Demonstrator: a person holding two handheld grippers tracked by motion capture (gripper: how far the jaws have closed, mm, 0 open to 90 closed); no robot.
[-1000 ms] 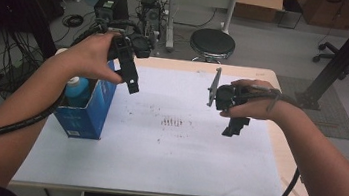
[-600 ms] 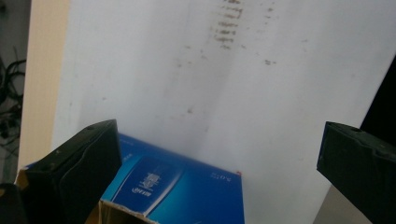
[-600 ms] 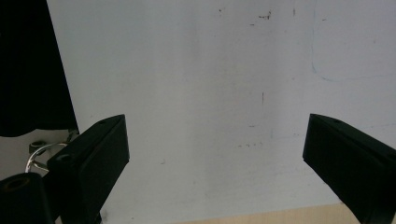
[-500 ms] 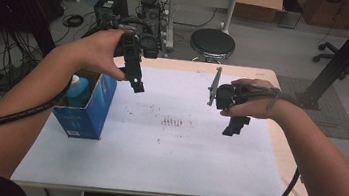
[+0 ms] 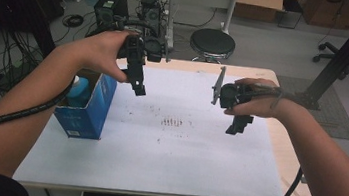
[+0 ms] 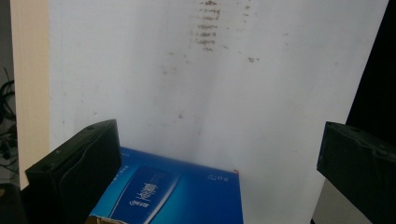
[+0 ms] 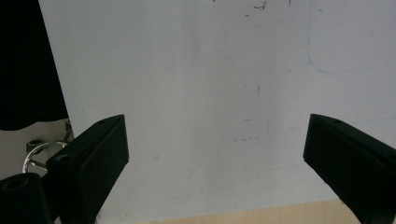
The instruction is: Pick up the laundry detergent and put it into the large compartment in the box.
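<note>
At a white-covered table [image 5: 169,168], a person held a two-jaw gripper in each hand above the sheet. The left gripper [image 5: 138,87], jaws spread wide and gripping nothing, hovered just beside the open blue box [image 5: 91,109], which stood at about nine o'clock on the table with a blue-capped bottle [image 5: 79,86] inside; the box's printed face lay below its jaws in the left gripper view. The right gripper [image 5: 238,127], likewise spread and empty, hung at about three o'clock, well apart from the box.
</note>
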